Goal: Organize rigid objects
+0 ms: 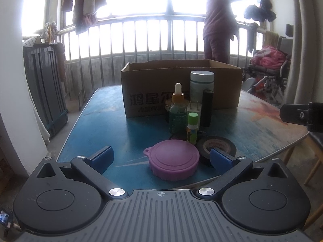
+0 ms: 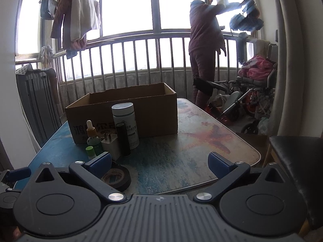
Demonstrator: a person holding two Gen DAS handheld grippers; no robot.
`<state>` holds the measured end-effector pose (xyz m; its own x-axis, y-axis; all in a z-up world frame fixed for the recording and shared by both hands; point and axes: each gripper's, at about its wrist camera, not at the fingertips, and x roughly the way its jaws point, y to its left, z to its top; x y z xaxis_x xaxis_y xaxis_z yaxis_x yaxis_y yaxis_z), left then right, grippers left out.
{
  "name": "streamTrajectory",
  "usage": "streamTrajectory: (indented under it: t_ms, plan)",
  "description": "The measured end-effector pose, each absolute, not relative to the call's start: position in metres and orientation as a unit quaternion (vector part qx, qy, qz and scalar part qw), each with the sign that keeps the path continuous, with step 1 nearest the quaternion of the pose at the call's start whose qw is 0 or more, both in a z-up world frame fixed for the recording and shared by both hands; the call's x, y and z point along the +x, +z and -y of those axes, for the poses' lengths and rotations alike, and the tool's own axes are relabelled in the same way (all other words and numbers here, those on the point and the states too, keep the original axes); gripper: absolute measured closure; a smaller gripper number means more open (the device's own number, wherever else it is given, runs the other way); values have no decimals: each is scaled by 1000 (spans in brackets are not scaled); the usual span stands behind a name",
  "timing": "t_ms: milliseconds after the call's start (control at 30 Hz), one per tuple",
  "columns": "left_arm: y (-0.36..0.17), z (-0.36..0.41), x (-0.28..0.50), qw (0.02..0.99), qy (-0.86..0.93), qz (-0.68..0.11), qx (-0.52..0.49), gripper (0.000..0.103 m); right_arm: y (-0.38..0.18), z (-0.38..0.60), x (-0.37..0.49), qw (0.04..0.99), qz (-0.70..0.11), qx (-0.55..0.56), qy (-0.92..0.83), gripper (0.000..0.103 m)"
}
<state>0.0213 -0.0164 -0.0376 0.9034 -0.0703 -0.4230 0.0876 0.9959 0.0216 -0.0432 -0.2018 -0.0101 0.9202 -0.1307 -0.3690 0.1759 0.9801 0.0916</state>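
Rigid odds and ends stand bunched together on the blue-painted bench, just in front of an open cardboard box with printed characters on its side. At the back of the bunch is a white-lidded jar, with a tall black cylinder just beside it and a white plug adapter between that and a green dropper bottle. A small green-capped tube stands nearer, and nearest of all lie a flat purple lid and, touching its right side, a roll of black tape. The left tongs hang spread wide over the bench edge, gripping nothing, with the purple lid lying between the two blue pads. The right tongs are likewise parted and empty, off to the right of the bunch, their left pad in front of the tape roll from that camera. Beyond the bench a person stands at the balcony railing among hanging clothes, and a wheelchair piled with pink fabric sits in the corner.
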Motion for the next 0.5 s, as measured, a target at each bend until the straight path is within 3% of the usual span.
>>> streamTrajectory:
  t_ms: [500]
  plan:
    - [-51, 3, 46, 977, -64, -202, 22, 6, -22, 206, -7, 975, -202, 80, -36, 1]
